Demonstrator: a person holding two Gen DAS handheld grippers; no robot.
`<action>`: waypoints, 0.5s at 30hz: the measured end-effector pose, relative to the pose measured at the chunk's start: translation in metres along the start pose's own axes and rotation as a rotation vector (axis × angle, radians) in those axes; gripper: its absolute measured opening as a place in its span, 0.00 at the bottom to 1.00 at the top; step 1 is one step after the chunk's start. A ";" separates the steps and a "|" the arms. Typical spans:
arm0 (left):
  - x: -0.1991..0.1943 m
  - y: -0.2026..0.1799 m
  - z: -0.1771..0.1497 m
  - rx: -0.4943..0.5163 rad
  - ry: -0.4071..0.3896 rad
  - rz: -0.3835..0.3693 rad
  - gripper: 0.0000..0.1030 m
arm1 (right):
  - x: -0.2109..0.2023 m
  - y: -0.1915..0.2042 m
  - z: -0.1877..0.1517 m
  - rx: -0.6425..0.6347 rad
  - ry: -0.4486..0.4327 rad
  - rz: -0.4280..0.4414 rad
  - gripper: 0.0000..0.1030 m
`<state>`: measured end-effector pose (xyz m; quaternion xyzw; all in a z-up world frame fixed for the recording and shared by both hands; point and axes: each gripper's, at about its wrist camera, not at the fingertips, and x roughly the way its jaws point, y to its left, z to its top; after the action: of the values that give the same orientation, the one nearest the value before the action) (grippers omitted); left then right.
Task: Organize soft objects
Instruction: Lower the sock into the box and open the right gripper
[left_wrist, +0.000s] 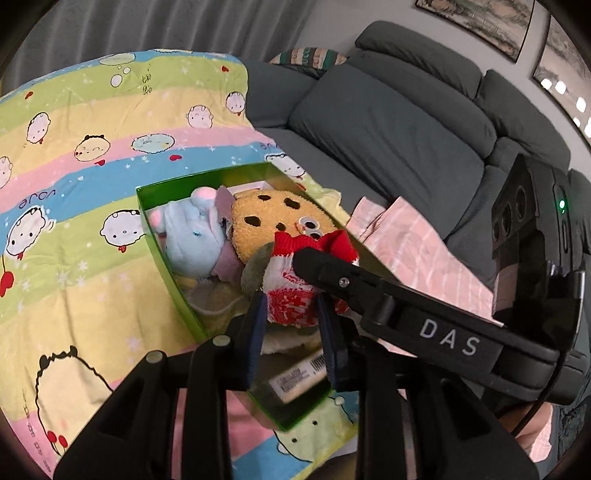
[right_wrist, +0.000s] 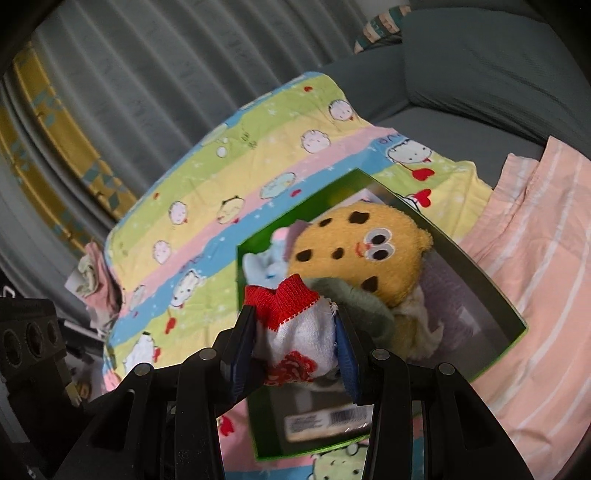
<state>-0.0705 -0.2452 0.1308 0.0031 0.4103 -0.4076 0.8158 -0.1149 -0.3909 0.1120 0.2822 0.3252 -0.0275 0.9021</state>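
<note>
Black plastic linkages with blue pads fill the foreground of both wrist views, and both tools grip one item: the left gripper (left_wrist: 293, 319) is closed nearly to its limit on the lower, patterned part of a red-and-white knitted sock (left_wrist: 295, 291), while the right gripper (right_wrist: 295, 332) stands partly closed with its pads pressed on the sock's (right_wrist: 295, 317) white towelling body just below the red ribbed cuff. Largest in the room is a grey upholstered sofa (left_wrist: 388, 122) with plump cushions, with grey pleated curtains (right_wrist: 140, 74) behind. Over the seat lies a smooth cotton quilt (left_wrist: 74, 155), striped in pastel yellow, pink, blue and green and printed with cartoon faces; beside it lies a pink cloth (right_wrist: 535, 266) with thin white stripes. On the quilt rests a glossy green rectangular box (left_wrist: 155, 236), open at the top, with a barcode label on its near wall. Inside it, largest first: a round yellow terry plush (right_wrist: 365, 251) with dark spots and googly eyes, a pale blue plush (left_wrist: 188, 236) with pink ears, a lilac fabric piece, and a sage-green knitted item (right_wrist: 354, 302) touching the sock. The sock is held over the near half of the box
</note>
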 end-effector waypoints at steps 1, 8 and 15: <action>0.004 0.001 0.001 -0.001 0.009 0.005 0.24 | 0.003 -0.003 0.001 0.001 0.008 -0.008 0.42; 0.034 0.012 0.003 -0.042 0.097 0.059 0.24 | 0.039 -0.019 0.007 0.039 0.102 -0.039 0.43; 0.041 0.021 0.000 -0.080 0.111 0.081 0.28 | 0.059 -0.022 0.004 0.057 0.139 -0.046 0.43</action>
<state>-0.0429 -0.2578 0.0965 0.0096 0.4703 -0.3568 0.8071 -0.0714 -0.4041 0.0681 0.3018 0.3925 -0.0377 0.8680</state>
